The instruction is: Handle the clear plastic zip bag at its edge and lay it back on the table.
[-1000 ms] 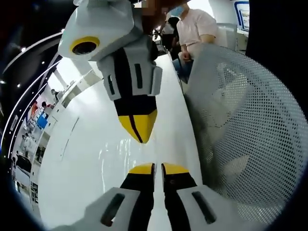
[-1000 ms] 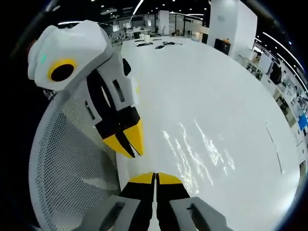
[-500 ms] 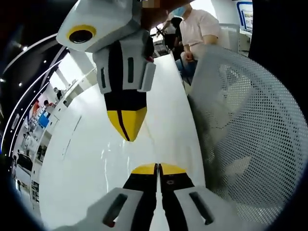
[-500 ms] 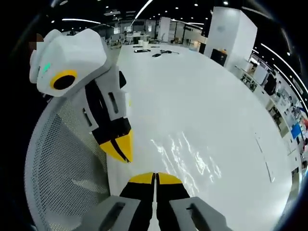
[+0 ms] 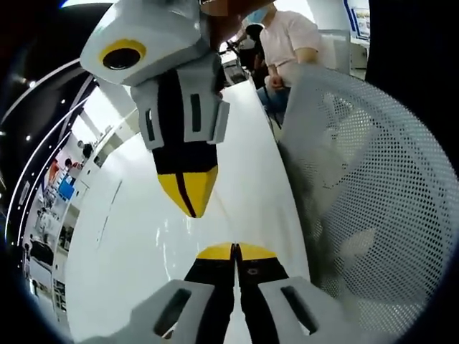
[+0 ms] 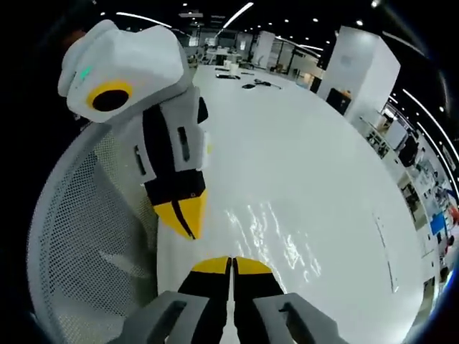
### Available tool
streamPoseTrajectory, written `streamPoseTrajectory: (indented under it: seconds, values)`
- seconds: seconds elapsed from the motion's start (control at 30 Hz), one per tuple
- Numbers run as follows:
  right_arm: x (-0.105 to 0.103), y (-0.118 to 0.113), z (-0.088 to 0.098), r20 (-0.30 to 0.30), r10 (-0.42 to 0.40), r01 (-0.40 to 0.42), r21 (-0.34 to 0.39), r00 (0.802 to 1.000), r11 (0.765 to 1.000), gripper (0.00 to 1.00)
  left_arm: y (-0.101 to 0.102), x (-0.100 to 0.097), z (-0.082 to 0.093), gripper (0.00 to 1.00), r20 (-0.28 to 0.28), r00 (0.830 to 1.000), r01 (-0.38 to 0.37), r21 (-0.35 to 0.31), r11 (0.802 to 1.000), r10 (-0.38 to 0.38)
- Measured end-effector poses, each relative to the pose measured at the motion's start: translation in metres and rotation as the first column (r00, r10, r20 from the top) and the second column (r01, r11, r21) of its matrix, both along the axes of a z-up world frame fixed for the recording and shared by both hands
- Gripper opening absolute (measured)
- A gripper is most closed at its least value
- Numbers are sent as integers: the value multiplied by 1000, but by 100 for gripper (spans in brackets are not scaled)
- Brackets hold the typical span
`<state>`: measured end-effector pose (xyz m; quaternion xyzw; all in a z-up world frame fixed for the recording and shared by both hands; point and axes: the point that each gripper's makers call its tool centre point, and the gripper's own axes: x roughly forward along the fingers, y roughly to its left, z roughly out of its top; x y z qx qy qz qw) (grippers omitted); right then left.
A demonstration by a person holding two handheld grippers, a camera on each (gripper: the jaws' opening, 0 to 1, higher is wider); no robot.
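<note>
Two claws meet over the white desk (image 5: 129,236): in the left gripper view the left claw (image 5: 235,250) is pressed closed, the right claw (image 5: 188,193) just beyond it, mesh chair (image 5: 366,193) beside; in the right gripper view the right claw (image 6: 231,264), jaws together, faces the left claw (image 6: 181,215) above the glinting clear plastic zip bag (image 6: 276,240), neither visibly pinching it

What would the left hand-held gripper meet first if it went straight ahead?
Probably the right hand-held gripper, whose yellow tip points back at the left hand-held gripper; depth between them is unclear.
</note>
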<state>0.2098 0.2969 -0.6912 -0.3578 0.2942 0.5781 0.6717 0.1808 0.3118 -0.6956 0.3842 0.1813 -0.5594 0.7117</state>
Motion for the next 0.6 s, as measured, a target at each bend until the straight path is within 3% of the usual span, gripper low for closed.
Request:
streamPoseTrajectory:
  seconds: [0.6]
  values:
    - [-3,4,-6,-9,-15,15,-11,1000,1000,0,-4,-7,7,0,8,1000,23,-15,1000,-23]
